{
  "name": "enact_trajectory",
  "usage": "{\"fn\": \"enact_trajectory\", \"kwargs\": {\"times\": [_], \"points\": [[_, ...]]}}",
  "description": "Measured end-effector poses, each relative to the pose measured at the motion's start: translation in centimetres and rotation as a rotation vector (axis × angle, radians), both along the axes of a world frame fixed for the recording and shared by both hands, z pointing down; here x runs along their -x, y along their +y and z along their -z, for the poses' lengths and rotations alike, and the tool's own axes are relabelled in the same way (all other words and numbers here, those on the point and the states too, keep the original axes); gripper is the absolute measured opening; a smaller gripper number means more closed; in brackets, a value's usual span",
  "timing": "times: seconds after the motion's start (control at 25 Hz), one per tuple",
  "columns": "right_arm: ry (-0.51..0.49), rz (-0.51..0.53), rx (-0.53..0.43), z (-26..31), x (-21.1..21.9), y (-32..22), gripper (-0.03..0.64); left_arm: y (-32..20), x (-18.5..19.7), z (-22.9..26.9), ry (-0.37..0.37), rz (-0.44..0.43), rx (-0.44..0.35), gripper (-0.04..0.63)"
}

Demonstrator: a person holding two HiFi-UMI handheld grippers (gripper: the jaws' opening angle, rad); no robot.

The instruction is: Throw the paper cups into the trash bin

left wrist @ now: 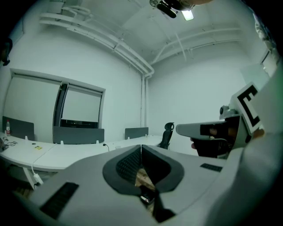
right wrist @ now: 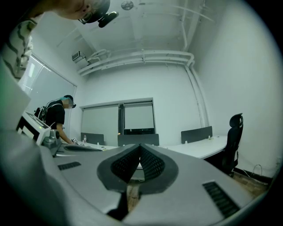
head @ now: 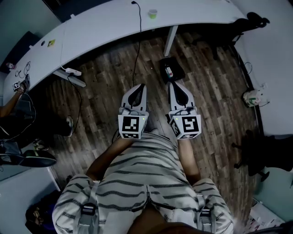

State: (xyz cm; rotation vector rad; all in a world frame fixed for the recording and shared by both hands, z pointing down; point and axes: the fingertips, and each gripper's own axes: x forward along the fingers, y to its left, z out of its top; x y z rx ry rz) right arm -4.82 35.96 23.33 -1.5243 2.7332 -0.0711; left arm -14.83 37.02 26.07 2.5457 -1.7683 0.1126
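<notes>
Spotting one paper cup [head: 152, 14], small and pale yellow-green, standing upright on the curved white counter [head: 100, 27], close to the edge facing the person, just right of a black cable [head: 139, 41] trailing down to the floor, and well apart from both tools. Holding the left hand-held gripper [head: 141, 87] and the right hand-held gripper [head: 174, 85] side by side in front of a striped shirt [head: 142, 178], low over the wooden floor [head: 105, 87], both pointing toward the counter with their marker cubes turned upward. Pressing each pair of jaws together, tips meeting, with nothing caught between them in either gripper view. Facing a stretch of bare floor between the tools and the counter's edge, with a dark box-like object [head: 171, 70] lying just ahead of the right tool, a white counter leg [head: 170, 40] behind it, a power strip [head: 73, 71] off to the left, a dark office chair [head: 249, 20] at the upper right, and another person [head: 11, 107] at the far left.
</notes>
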Motion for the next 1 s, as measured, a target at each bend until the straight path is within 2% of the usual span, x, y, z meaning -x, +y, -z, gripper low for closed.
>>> {"fn": "enact_trajectory", "kwargs": {"times": [0.28,0.56,0.76,1.0], "points": [[-0.014,0.016,0.006,-0.9,-1.3,0.0,0.009,0.9,-0.8,-1.2,-0.031,0.031,0.023,0.025],[-0.022,0.016,0.041,-2.5,-0.8,-2.3,0.009,-0.3,-0.2,-2.6,-0.053,0.043,0.047,0.025],[-0.002,0.016,0.038,-3.1,-0.2,-5.8,0.009,-4.0,0.3,-3.5,-0.036,0.035,0.05,0.023],[0.008,0.012,0.025,-2.8,1.4,-12.9,0.009,-12.0,1.4,-3.6,-0.006,0.019,0.048,0.023]]}}
